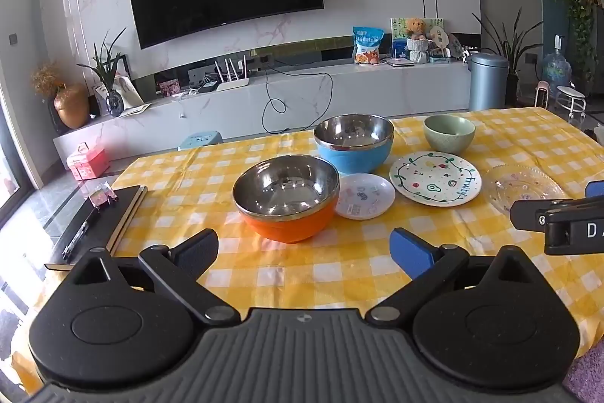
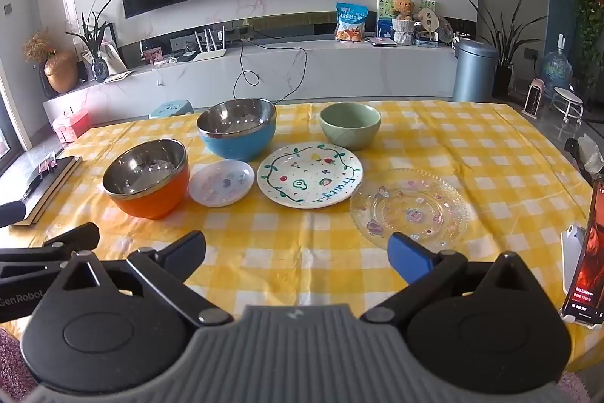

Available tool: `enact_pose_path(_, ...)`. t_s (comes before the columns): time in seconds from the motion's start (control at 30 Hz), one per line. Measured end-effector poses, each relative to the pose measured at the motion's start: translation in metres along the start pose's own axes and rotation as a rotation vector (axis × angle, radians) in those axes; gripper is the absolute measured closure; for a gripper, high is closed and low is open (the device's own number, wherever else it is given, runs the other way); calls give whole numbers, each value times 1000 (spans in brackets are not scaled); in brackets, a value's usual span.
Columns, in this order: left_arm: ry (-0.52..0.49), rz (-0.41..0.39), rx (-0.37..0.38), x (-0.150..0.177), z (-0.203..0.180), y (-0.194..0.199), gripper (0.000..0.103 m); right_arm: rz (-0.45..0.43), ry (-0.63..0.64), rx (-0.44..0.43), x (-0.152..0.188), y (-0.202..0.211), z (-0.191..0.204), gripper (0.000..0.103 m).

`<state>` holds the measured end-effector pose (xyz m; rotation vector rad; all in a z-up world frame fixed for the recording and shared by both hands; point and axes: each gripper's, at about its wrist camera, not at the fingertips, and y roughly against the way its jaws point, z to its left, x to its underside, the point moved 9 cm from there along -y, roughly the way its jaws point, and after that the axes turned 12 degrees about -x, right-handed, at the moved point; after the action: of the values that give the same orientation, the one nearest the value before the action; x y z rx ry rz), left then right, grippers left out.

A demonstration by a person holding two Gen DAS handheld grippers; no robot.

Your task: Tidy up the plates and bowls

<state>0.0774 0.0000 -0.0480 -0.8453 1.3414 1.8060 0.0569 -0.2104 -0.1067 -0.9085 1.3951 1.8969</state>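
On the yellow checked tablecloth (image 1: 287,274) (image 2: 472,153) stand an orange steel-lined bowl (image 1: 285,197) (image 2: 146,178), a blue steel-lined bowl (image 1: 354,143) (image 2: 237,128) and a green ceramic bowl (image 1: 449,133) (image 2: 350,130). In front lie a small white plate (image 1: 364,196) (image 2: 221,182), a painted "fruity" plate (image 1: 435,178) (image 2: 309,175) and a clear glass plate (image 1: 524,187) (image 2: 409,210). My left gripper (image 1: 304,250) is open and empty, just short of the orange bowl. My right gripper (image 2: 298,252) is open and empty, near the glass plate.
A dark notebook with a pen (image 1: 96,225) (image 2: 41,184) lies at the table's left edge. A phone on a stand (image 2: 585,252) is at the right edge. Beyond the table are a TV cabinet (image 1: 302,101), stool and bin.
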Motion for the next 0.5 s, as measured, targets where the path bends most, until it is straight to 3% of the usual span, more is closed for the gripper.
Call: enact_pose_path(0.5, -3, 7, -11, 7, 1, 3, 0, -9, 13, -4, 1, 3, 7, 2)
